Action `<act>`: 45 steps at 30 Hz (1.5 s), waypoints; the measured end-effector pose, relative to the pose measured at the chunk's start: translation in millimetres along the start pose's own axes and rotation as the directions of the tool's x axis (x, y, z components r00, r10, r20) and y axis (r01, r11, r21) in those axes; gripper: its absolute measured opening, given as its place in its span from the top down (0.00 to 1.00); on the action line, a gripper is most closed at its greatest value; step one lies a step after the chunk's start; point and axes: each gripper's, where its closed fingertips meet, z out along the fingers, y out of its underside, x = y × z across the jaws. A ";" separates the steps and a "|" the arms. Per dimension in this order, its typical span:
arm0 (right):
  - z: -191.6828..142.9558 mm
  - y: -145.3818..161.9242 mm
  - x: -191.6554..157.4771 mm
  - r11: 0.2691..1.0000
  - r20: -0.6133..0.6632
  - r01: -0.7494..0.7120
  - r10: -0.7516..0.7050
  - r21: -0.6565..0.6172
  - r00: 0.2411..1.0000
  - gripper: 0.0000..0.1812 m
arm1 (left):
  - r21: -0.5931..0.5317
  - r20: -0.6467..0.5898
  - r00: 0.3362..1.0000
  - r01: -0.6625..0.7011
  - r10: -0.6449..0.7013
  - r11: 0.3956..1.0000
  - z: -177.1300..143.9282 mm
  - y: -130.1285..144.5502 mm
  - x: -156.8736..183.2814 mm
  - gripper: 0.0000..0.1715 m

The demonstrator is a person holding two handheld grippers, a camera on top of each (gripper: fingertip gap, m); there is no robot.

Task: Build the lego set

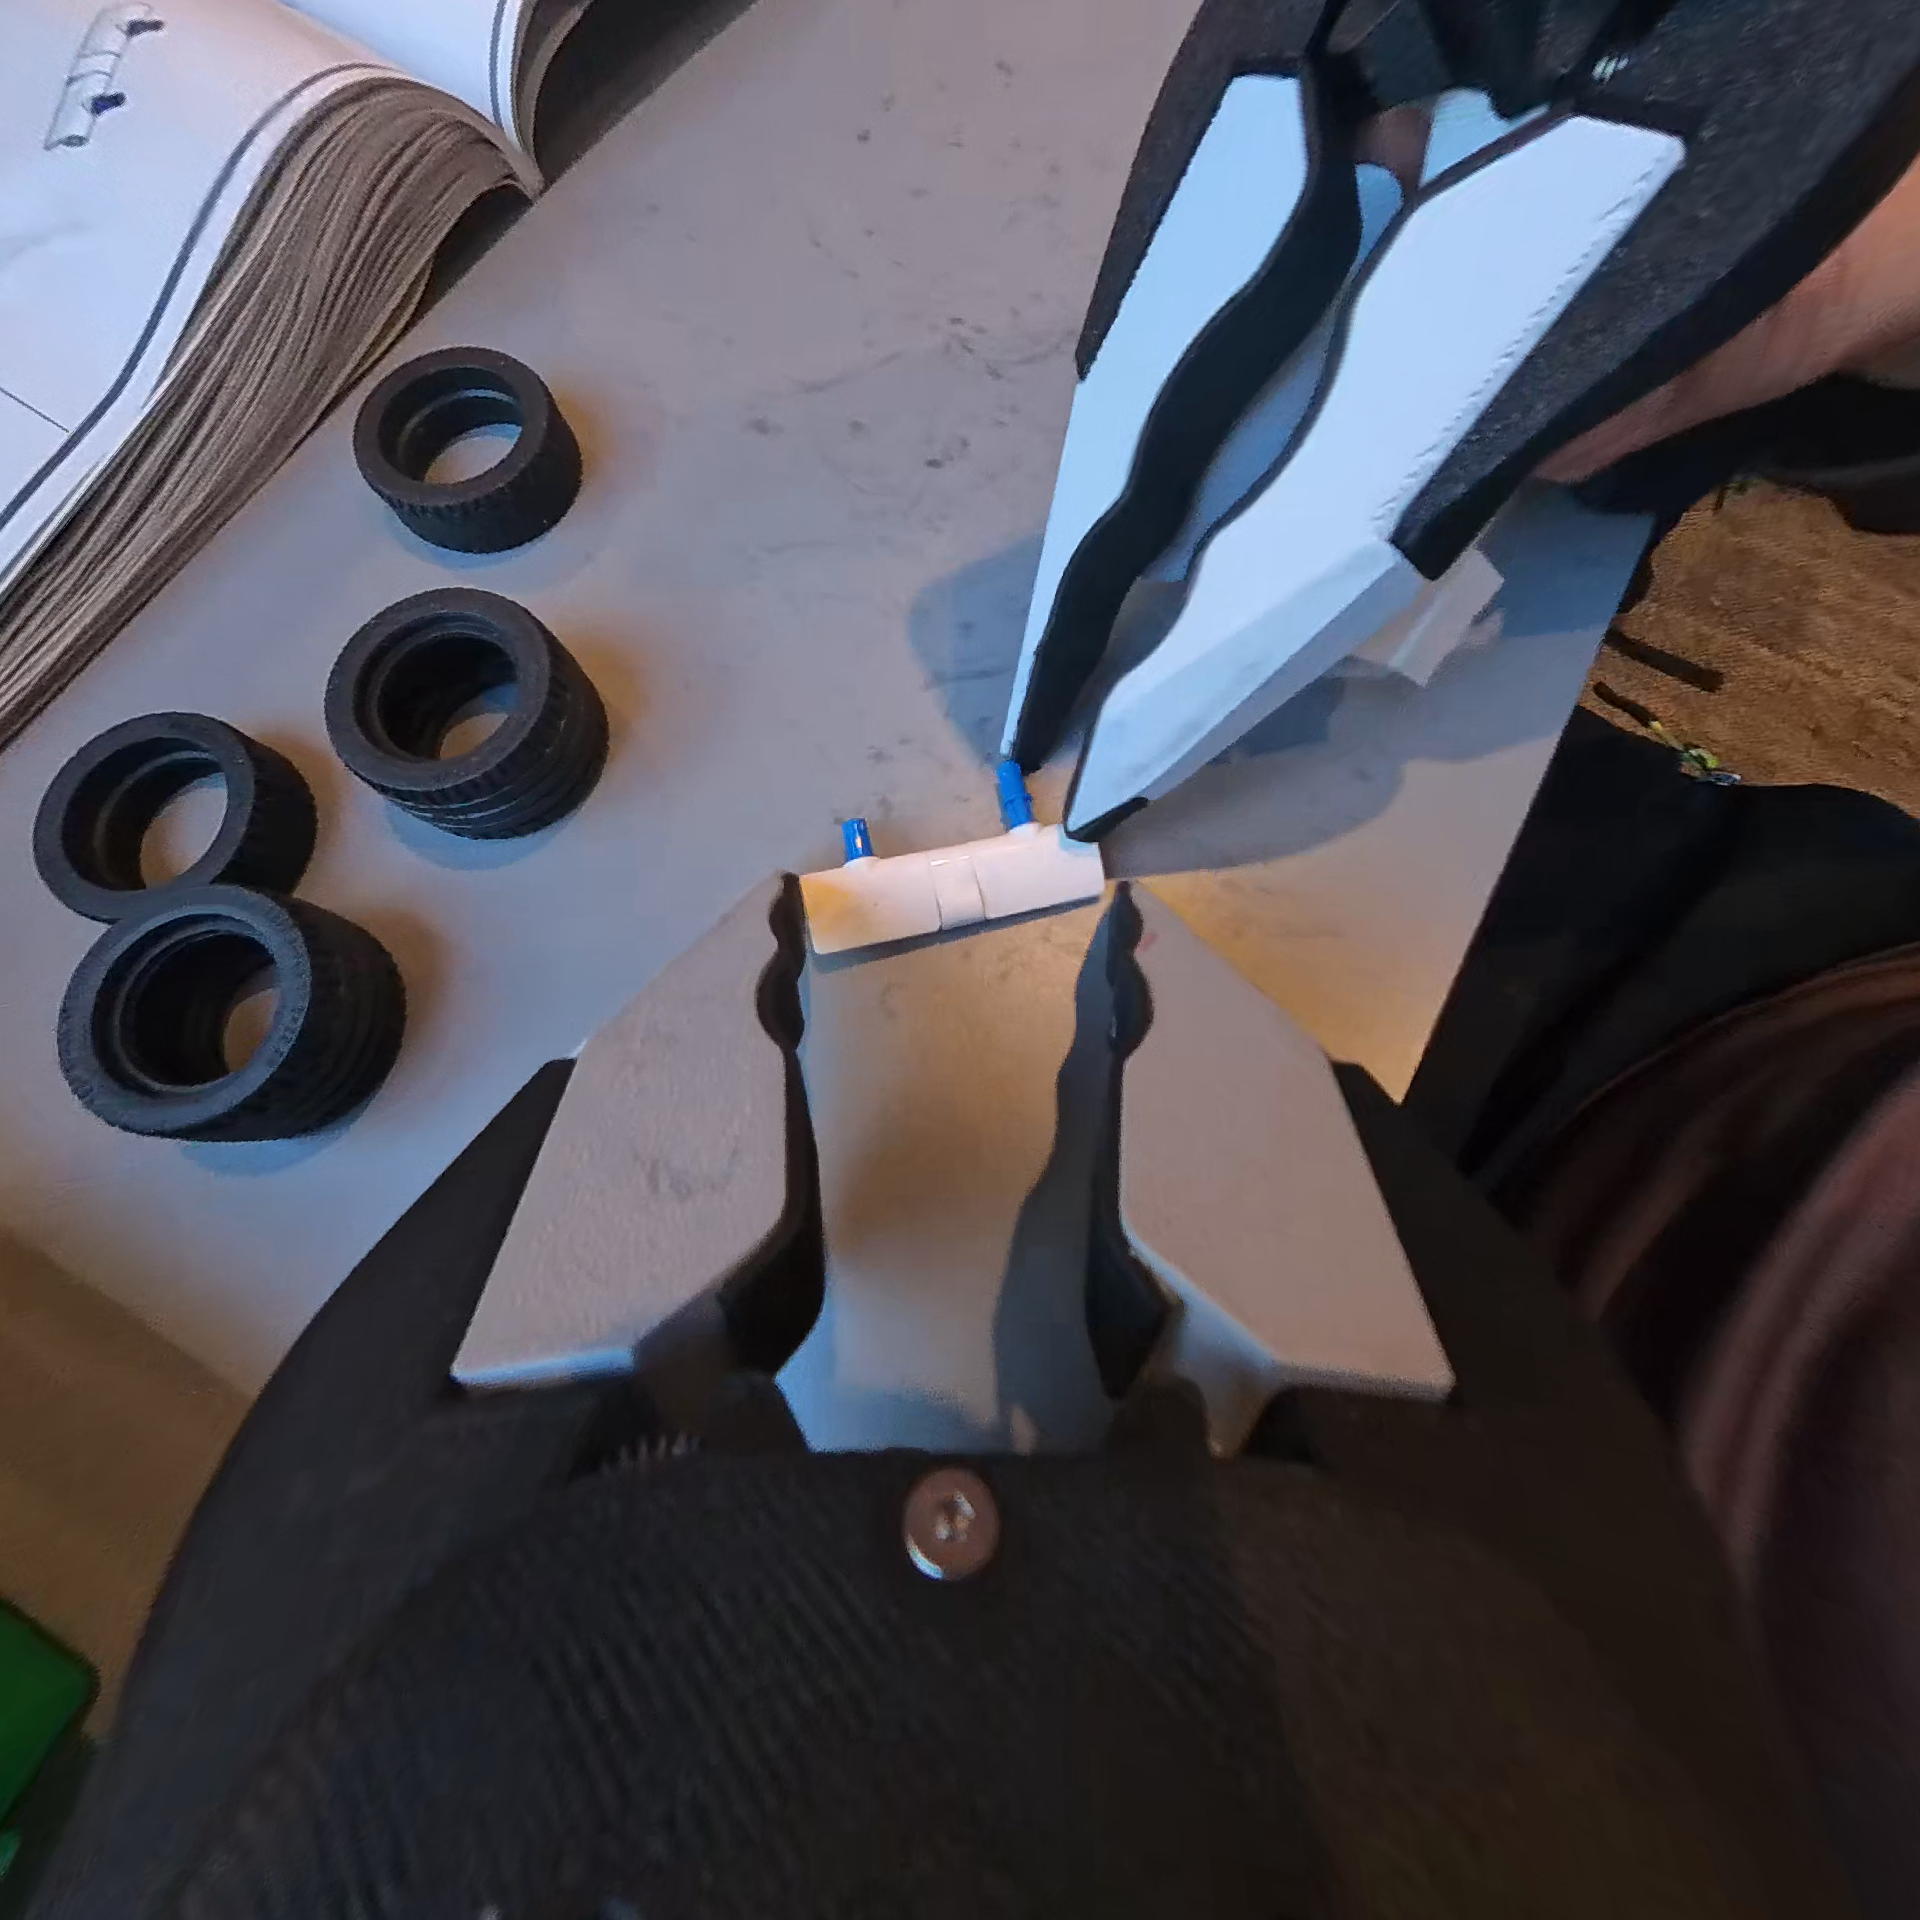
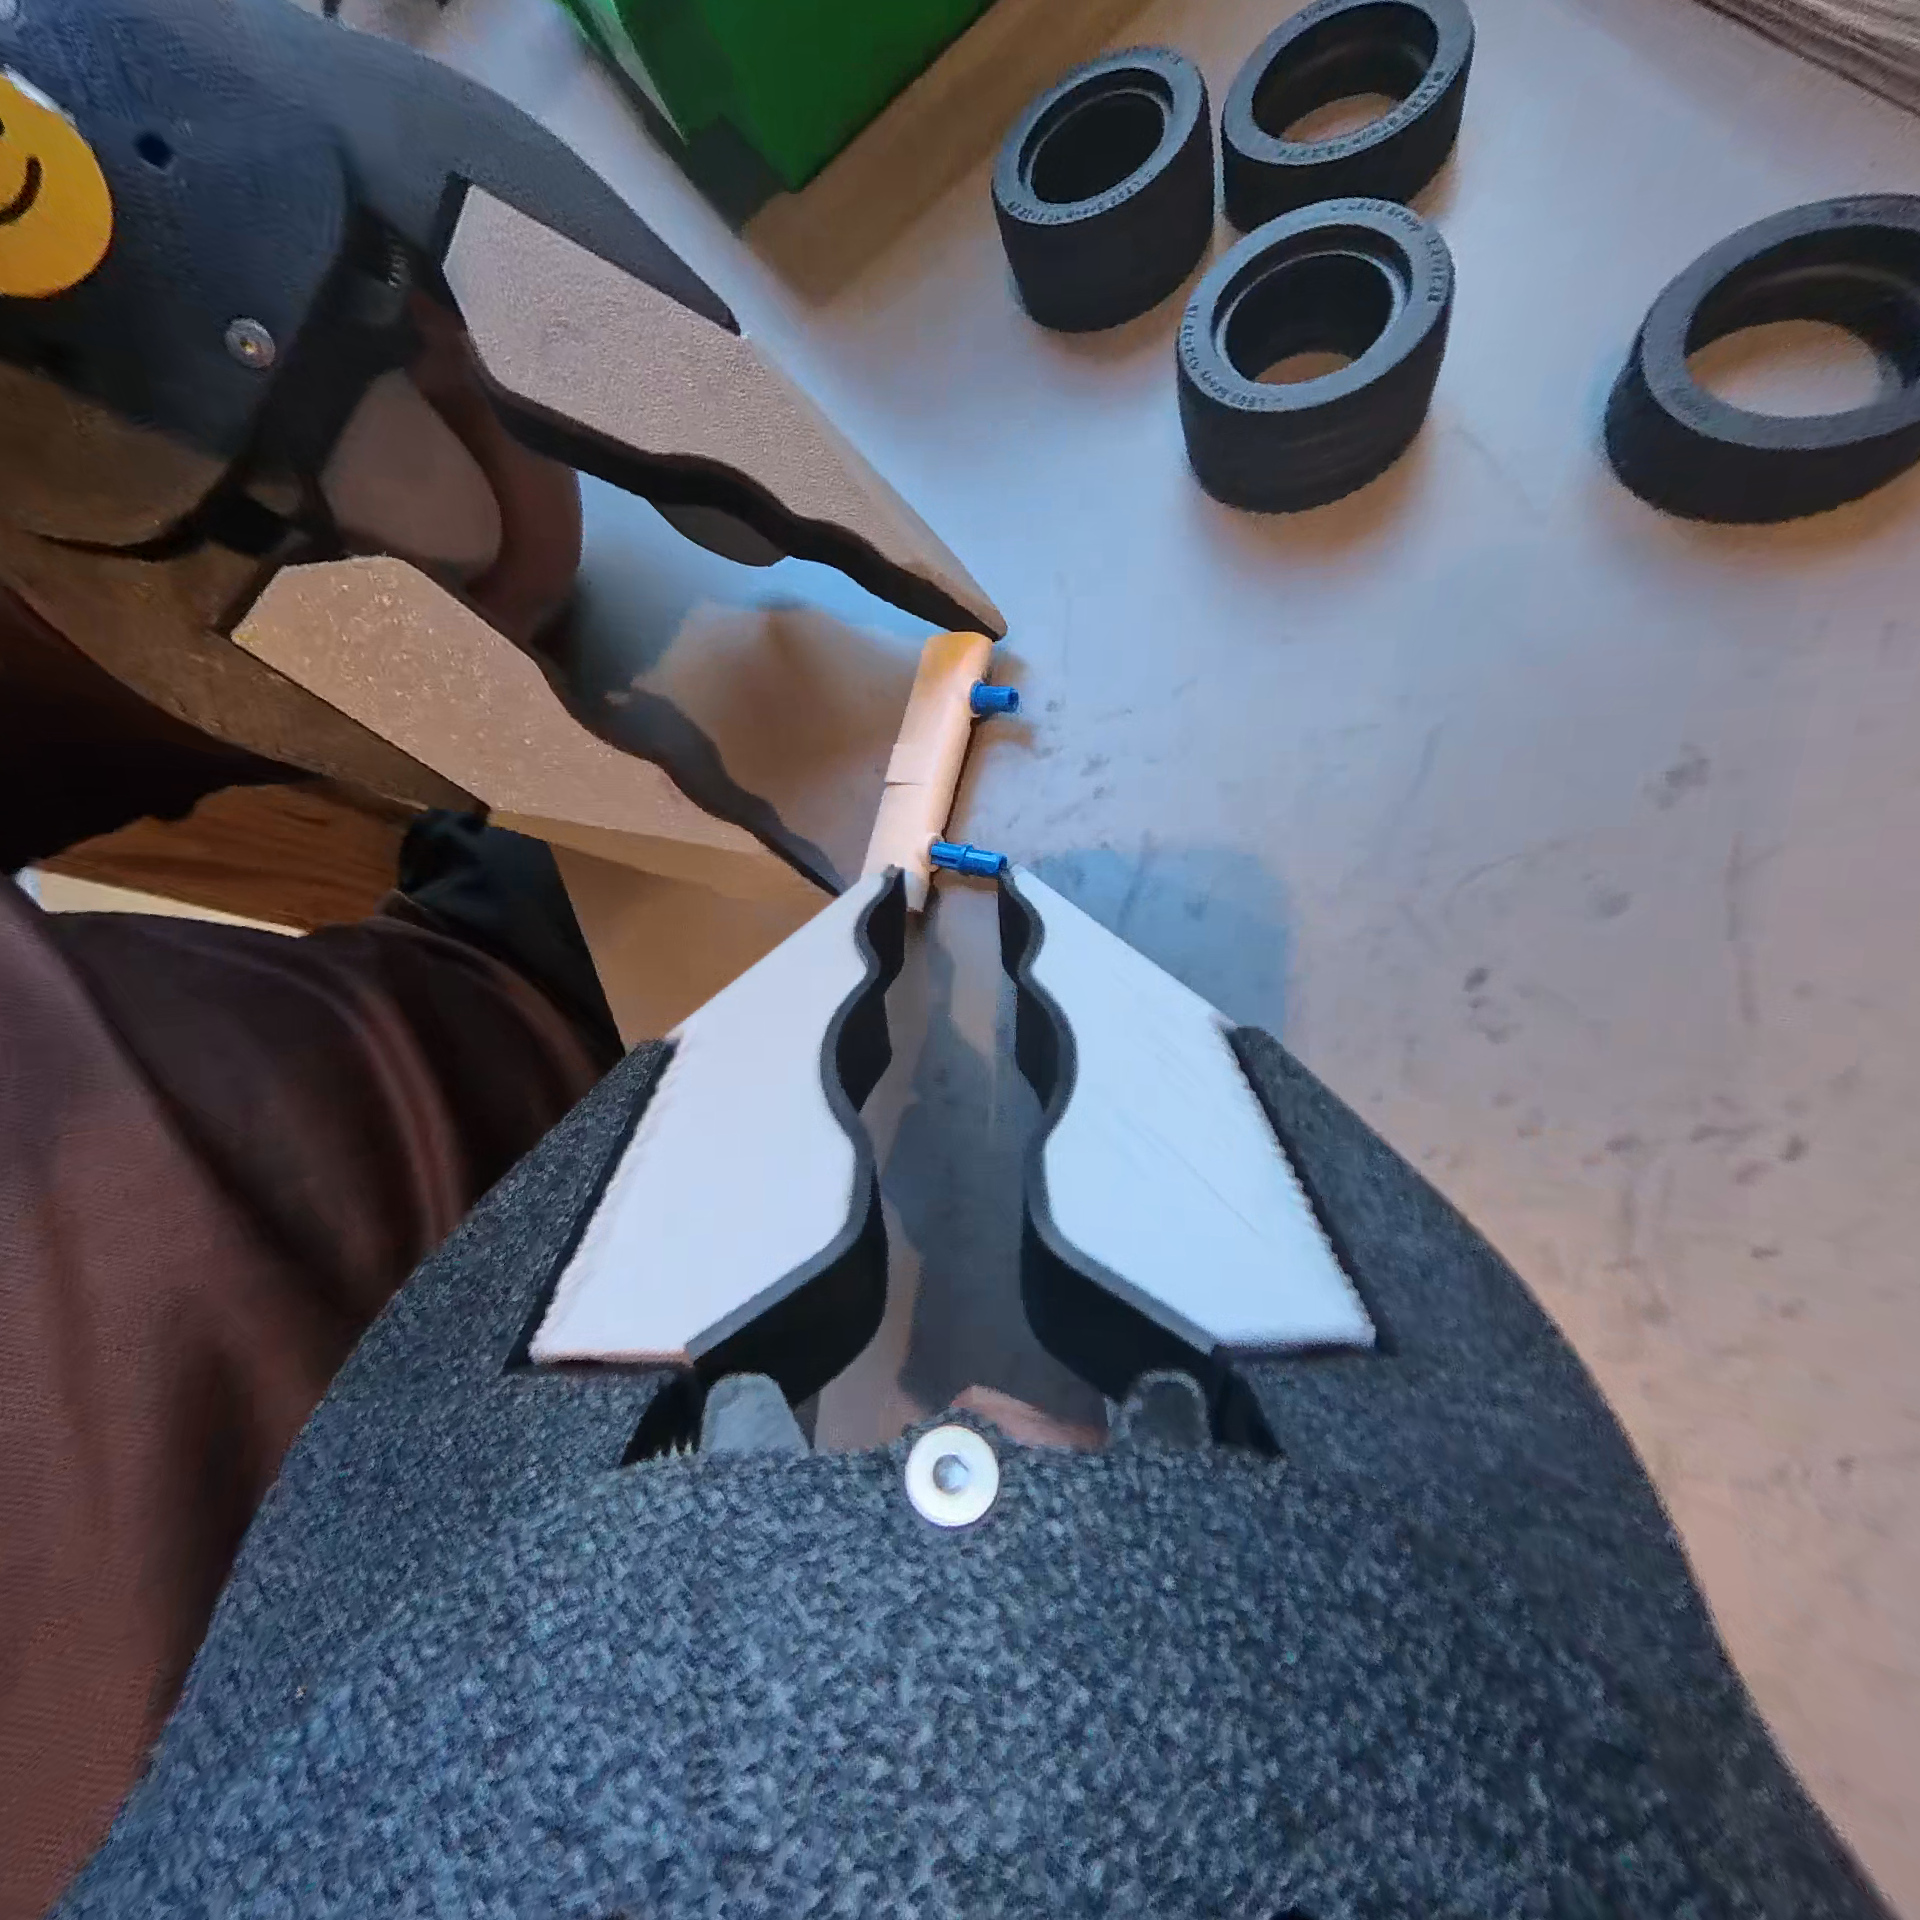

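Left wrist view: the left hand-held gripper (image 1: 951, 896) is seen nearest, its fingers closed on the two ends of a white beam (image 1: 951, 902), which is held just above the grey desk (image 1: 727, 312). Two blue pins are set in the beam's far side: a left pin (image 1: 856, 836) and a right pin (image 1: 1012, 796). The right hand-held gripper (image 1: 1049, 795) is seen coming in from the upper right, its tips slightly parted; one tip is at the right pin and the other at the beam's right end. Whether the pin is touched cannot be told. Left of the beam, four black tyres (image 1: 468, 462) are stood on the desk, well apart from it. Beyond them, an open booklet (image 1: 208, 260) is laid at the far left corner.

In the right wrist view, the right hand-held gripper (image 2: 948, 875) is shown narrowly spread, with the nearer pin (image 2: 964, 856) lying across the gap just beyond its tips. A green box (image 2: 790, 73) is seen at the far edge.
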 end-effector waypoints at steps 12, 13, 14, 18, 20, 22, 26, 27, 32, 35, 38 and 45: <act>1.2 -2.4 -0.3 0.987 -0.016 0.155 -0.156 -0.038 0.988 0.78 | -0.083 -0.035 0.936 -0.353 0.351 0.932 -15.7 7.1 -17.8 0.69; 1.5 -2.6 -2.8 0.988 -0.014 0.151 -0.152 -0.032 0.988 0.75 | -0.103 -0.044 0.925 -0.380 0.378 0.919 -13.4 7.6 -20.5 0.70; 1.4 -2.4 -3.9 0.987 -0.024 0.155 -0.156 -0.029 0.987 0.73 | -0.104 -0.061 0.918 -0.396 0.391 0.913 -12.7 5.9 -20.8 0.71; -1.9 0.7 -1.2 0.990 -0.111 0.134 -0.137 -0.032 0.984 0.70 | -0.111 -0.118 0.905 -0.421 0.409 0.900 -8.3 2.6 -24.5 0.72; -0.9 2.5 -4.2 0.993 -0.123 0.115 -0.117 -0.025 0.986 0.69 | -0.089 -0.167 0.890 -0.443 0.425 0.892 -6.3 2.1 -20.3 0.71; 0.0 2.0 -1.4 0.991 -0.161 0.132 -0.134 -0.021 0.978 0.72 | -0.074 -0.205 0.878 -0.454 0.432 0.888 -5.3 3.8 -15.8 0.74; -1.1 2.9 3.8 0.983 -0.181 0.180 -0.184 -0.038 0.966 0.78 | -0.080 -0.229 0.898 -0.401 0.375 0.913 -8.1 9.1 -9.6 0.83; -1.7 3.3 4.0 0.982 -0.172 0.186 -0.191 -0.040 0.966 0.78 | -0.084 -0.218 0.904 -0.394 0.368 0.915 -10.1 11.0 -9.4 0.84; -1.7 4.5 2.0 0.960 -0.139 0.273 -0.278 -0.056 0.950 0.78 | -0.114 -0.186 0.914 -0.384 0.360 0.917 -22.9 15.4 -4.6 0.85; -0.4 1.2 -7.0 0.947 -0.087 0.318 -0.320 -0.035 0.943 0.77 | -0.042 -0.192 0.890 -0.428 0.413 0.903 -29.7 -2.2 2.8 0.82; 3.9 2.3 -6.6 0.943 -0.062 0.329 -0.332 -0.056 0.941 0.77 | -0.039 -0.235 0.847 -0.498 0.476 0.866 -21.0 -8.7 2.8 0.82; 7.3 0.4 -3.2 0.937 -0.072 0.342 -0.346 -0.068 0.935 0.78 | -0.095 -0.446 0.805 -0.476 0.391 0.874 -7.4 11.4 15.9 0.92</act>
